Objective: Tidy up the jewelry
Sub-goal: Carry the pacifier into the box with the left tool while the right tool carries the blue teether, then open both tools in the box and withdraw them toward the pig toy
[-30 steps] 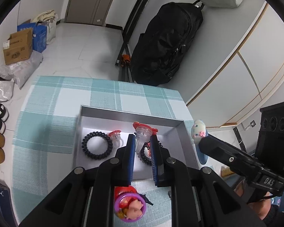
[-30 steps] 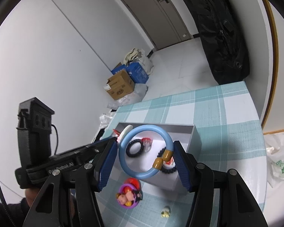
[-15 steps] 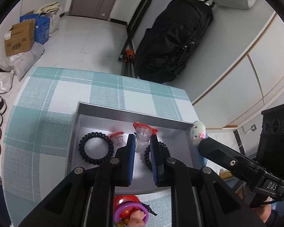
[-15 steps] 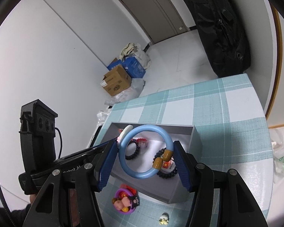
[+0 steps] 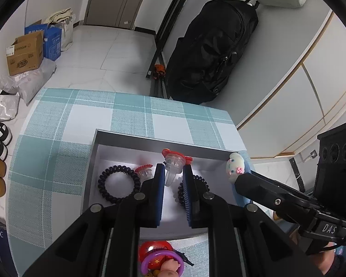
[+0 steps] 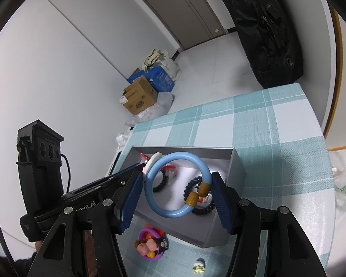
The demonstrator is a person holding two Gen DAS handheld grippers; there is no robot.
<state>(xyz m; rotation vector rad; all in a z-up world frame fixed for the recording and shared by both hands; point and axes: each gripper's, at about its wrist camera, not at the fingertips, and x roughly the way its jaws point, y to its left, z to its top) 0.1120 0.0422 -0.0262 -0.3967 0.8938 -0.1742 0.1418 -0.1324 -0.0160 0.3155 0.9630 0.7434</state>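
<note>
My left gripper is shut on a small clear trinket with a red top and holds it over the grey box. In the box lie a black coil hair tie, a second red-topped clear piece and a dark bead bracelet. My right gripper is shut on a light blue bangle with two amber beads, above the box's near side. A white cartoon charm shows at the right gripper's tip; I cannot tell what holds it.
A purple ring toy with small figures and a tiny yellow-white charm lie on the teal checked tablecloth in front of the box. Beyond the table's far edge are a black bag and cardboard boxes.
Both grips are unchanged. Both views have drifted a little, so more of the tablecloth beyond the box shows now.
</note>
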